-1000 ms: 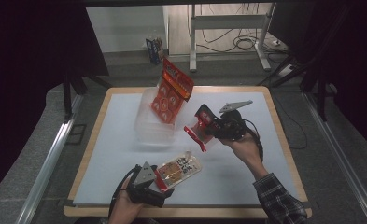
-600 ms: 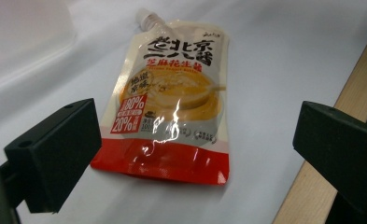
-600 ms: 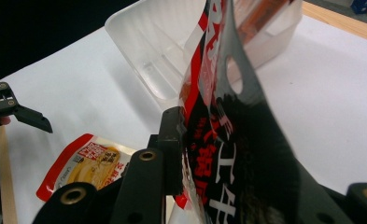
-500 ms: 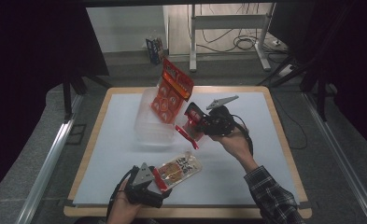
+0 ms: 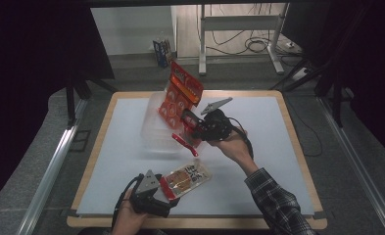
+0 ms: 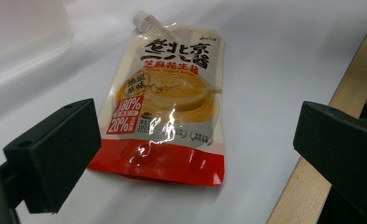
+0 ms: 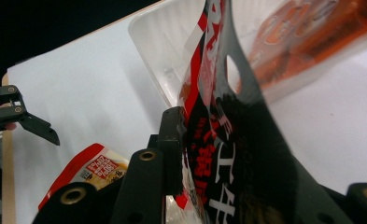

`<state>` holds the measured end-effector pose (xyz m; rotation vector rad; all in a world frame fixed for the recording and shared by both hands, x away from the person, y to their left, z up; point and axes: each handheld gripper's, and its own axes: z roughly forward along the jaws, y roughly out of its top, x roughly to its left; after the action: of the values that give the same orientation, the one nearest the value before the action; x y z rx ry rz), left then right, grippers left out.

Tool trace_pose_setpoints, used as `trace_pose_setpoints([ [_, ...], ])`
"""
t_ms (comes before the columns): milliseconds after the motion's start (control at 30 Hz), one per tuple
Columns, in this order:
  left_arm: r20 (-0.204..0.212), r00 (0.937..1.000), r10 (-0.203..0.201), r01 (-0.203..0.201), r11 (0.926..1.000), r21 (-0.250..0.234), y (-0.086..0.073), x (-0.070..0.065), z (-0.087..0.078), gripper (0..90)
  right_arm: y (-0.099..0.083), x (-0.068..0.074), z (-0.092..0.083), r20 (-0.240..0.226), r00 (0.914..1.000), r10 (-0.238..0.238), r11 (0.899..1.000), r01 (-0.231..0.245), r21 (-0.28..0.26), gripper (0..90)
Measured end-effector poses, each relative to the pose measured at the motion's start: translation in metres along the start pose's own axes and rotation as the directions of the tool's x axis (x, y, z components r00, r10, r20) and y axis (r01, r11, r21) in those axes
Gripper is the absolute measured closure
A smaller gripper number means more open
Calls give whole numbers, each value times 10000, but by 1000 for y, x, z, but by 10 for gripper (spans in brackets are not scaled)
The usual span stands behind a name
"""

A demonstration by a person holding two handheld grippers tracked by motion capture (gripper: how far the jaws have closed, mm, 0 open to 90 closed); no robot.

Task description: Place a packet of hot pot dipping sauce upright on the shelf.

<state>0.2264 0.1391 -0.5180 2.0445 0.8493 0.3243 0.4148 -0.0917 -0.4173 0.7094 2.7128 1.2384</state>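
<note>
Red-black packet (image 7: 218, 154) clamped in right claw (image 5: 189, 131), beside clear tray (image 5: 153, 128)

High view: overhead, facing forward-down on table (image 5: 121, 147). Gripper views ride close and low (both share the pouch (image 6: 167, 102)).

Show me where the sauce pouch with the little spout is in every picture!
High view: the sauce pouch lies flat near the front edge of the table, just ahead of the left gripper.
Left gripper view: it lies in the middle, between the two open black jaws, spout pointing away.
Right gripper view: its red end peeks in at bottom left.
Shared landmark: the clear plastic tub.
</note>
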Motion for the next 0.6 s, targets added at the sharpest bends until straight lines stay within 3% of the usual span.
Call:
trace_pose_setpoints([
  [200, 35, 9999, -102, 102, 9999, -55, -1, 2, -1, 9, 12, 1, 13, -190, 9991, -391, 9988, 397, 299, 701],
  [600, 40, 9998, -193, 194, 9997, -144, -1, 4, -3, 8, 36, 9, 39, 21, 9947, -1032, 9938, 1030, 427, 703],
])
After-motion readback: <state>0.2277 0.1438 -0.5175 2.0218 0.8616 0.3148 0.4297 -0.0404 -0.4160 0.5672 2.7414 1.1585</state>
